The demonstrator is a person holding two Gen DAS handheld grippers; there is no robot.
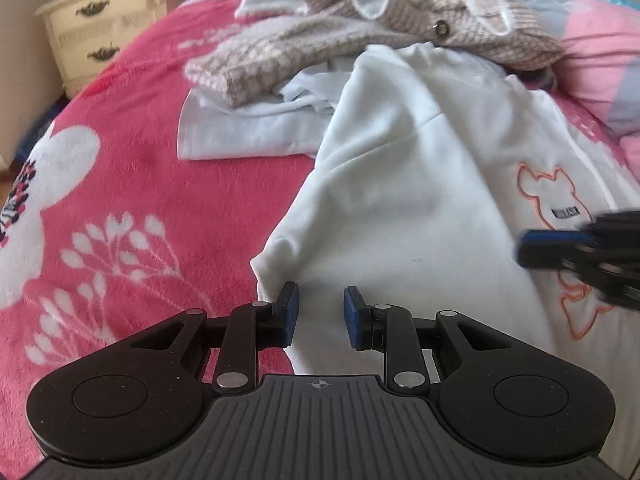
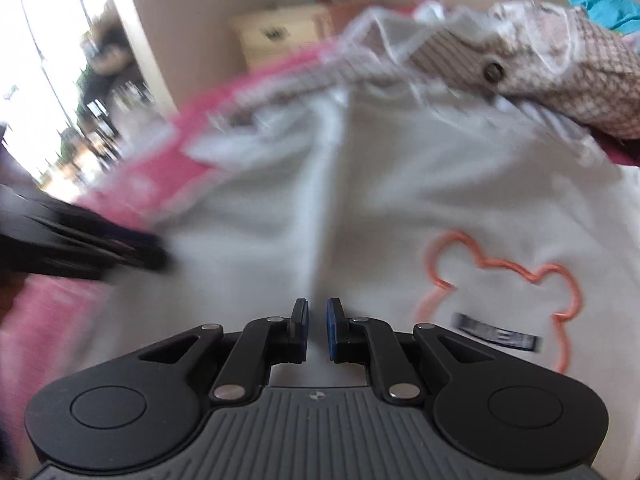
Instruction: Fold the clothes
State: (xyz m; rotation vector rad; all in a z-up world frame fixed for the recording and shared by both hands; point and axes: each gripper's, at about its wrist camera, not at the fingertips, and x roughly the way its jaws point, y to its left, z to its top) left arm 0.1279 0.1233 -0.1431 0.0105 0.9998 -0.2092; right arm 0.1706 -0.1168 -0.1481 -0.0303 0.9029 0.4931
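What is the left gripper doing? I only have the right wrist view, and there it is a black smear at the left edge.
Observer: The left gripper is over the near edge of the white sweatshirt with the orange bear outline. Its jaws stand apart, nothing pinched.
Operator: What lies under the beige houndstooth knit jacket? Too blurred here.
Observer: A pale blue garment lies flat, partly beneath the jacket's near end.
Operator: Is the bedding plain left of the sweatshirt?
Observer: No. The pink fleece blanket has a white flower print there.
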